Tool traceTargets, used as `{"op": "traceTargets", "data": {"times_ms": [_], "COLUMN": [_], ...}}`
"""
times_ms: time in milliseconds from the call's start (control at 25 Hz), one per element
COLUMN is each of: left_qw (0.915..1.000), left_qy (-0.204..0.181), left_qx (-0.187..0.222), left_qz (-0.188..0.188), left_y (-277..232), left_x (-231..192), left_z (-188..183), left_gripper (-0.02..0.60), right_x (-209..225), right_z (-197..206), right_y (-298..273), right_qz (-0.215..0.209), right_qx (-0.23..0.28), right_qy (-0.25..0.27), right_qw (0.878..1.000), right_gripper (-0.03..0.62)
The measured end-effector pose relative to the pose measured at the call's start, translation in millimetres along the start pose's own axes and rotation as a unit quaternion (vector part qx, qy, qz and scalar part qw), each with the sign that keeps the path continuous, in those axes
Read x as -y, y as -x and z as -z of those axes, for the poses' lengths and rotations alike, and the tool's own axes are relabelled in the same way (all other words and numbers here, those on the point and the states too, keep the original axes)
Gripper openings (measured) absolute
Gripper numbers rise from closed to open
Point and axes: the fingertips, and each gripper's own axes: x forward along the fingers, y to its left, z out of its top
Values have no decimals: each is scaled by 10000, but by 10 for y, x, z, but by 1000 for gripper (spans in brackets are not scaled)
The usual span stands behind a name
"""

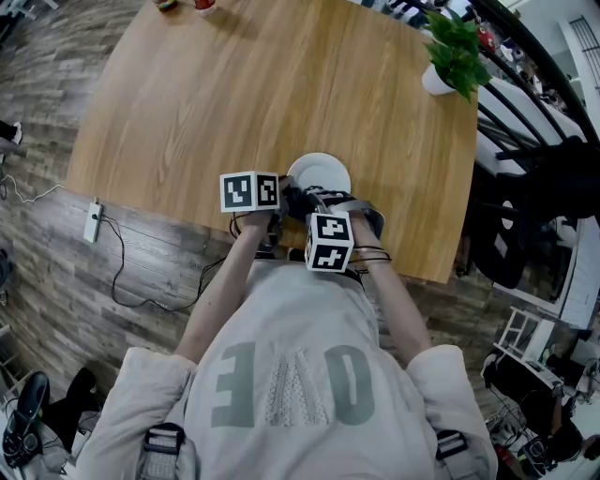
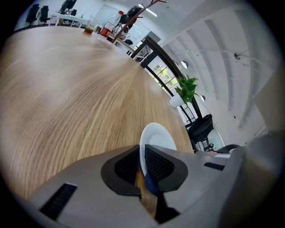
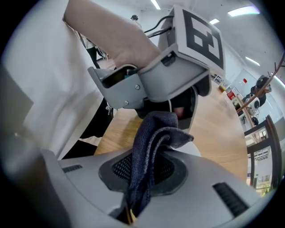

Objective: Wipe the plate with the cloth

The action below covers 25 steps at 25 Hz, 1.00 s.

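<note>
A small white plate [image 1: 320,172] is near the front edge of the wooden table [image 1: 234,103]. My left gripper [image 2: 141,165] is shut on the plate's [image 2: 156,137] near rim, which stands on edge between the pads. My right gripper [image 3: 144,171] is shut on a dark blue cloth [image 3: 152,138] that sticks up out of its jaws. The right gripper view also shows the left gripper's body [image 3: 164,73] right above the cloth, with a bit of the white plate [image 3: 198,151] behind. From the head view both marker cubes sit side by side at the plate, hiding the jaws.
A potted plant [image 1: 453,52] stands at the table's far right corner, and small items [image 1: 183,5] lie at the far edge. A power strip with its cable [image 1: 93,221] lies on the floor to the left. Dark chairs [image 1: 511,234] stand to the right.
</note>
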Motion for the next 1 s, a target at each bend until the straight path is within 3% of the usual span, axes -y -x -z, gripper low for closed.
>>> {"op": "traceTargets", "data": {"times_ms": [320, 520, 600, 680, 880, 960, 1000], "left_qw": [10000, 9998, 9993, 9989, 9987, 9982, 9978], "left_qy": [-9, -42, 12, 38, -32, -78, -113], "left_qx": [21, 195, 342, 446, 473, 403, 360], "left_qz": [-18, 65, 122, 147, -197, -444, -540], "left_y": [3, 61, 122, 174, 291, 338, 351], "left_x": [-1, 14, 17, 3, -230, -365, -415], "left_z": [-14, -18, -63, -137, -211, -159, -130], "left_gripper": [43, 44, 53, 108, 105, 6, 6], "right_x": [-30, 60, 158, 330, 896, 1069, 1133], "right_z": [-89, 35, 149, 285, 579, 625, 636], "right_y": [14, 82, 143, 211, 274, 232, 209], "right_qz": [-20, 119, 234, 435, 1058, 1160, 1176], "right_qx": [43, -16, -85, -111, -294, -364, -390], "right_qy": [142, -46, -235, -604, -1635, -1798, -1840], "right_qw": [9999, 9999, 9994, 9972, 9804, 9762, 9751], "right_gripper": [60, 60, 60, 60, 60, 60, 60]}}
